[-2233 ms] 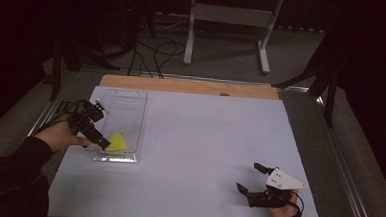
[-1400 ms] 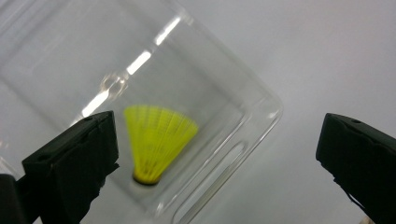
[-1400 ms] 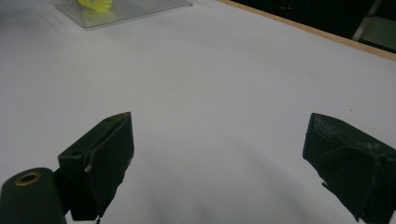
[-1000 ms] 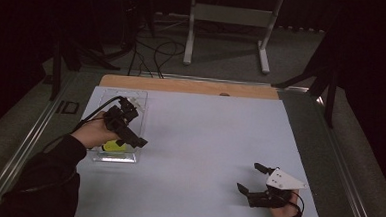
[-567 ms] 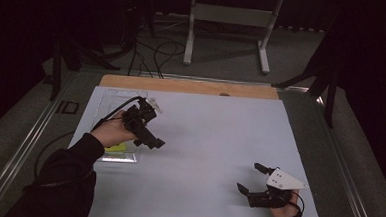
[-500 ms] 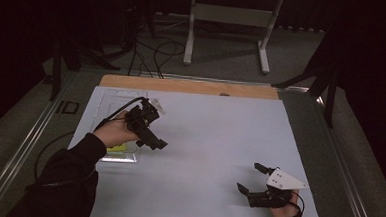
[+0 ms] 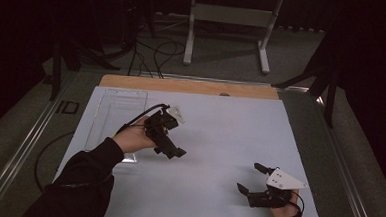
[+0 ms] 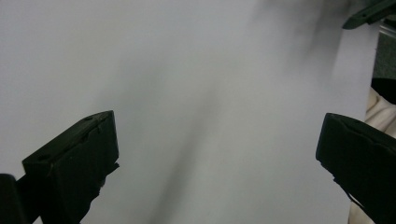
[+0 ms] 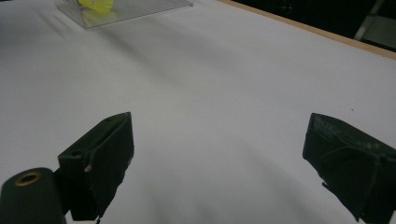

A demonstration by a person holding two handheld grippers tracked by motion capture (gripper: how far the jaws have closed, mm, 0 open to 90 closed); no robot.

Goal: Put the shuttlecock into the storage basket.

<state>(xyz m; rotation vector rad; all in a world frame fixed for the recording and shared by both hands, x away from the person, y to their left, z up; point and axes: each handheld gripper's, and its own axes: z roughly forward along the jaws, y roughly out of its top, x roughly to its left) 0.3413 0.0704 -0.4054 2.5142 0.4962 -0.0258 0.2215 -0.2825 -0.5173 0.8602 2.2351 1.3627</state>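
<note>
Moved since earlier: left gripper (image 7: pixel 171 146), away from the clear tray (image 7: pixel 115 114) and out over bare white table (image 7: pixel 229 135), jaws spread wide, holding nothing. Apparently withdrawn after leaving the yellow object (image 9: pixel 97 4) in the tray, seen at the tray's near end in the right gripper view. Right gripper (image 7: pixel 251 179) resting well apart from the tray at the table's near right corner, jaws wide and empty, seemingly parked out of the way.

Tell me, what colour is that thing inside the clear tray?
Yellow, seen best in the right gripper view.
</note>
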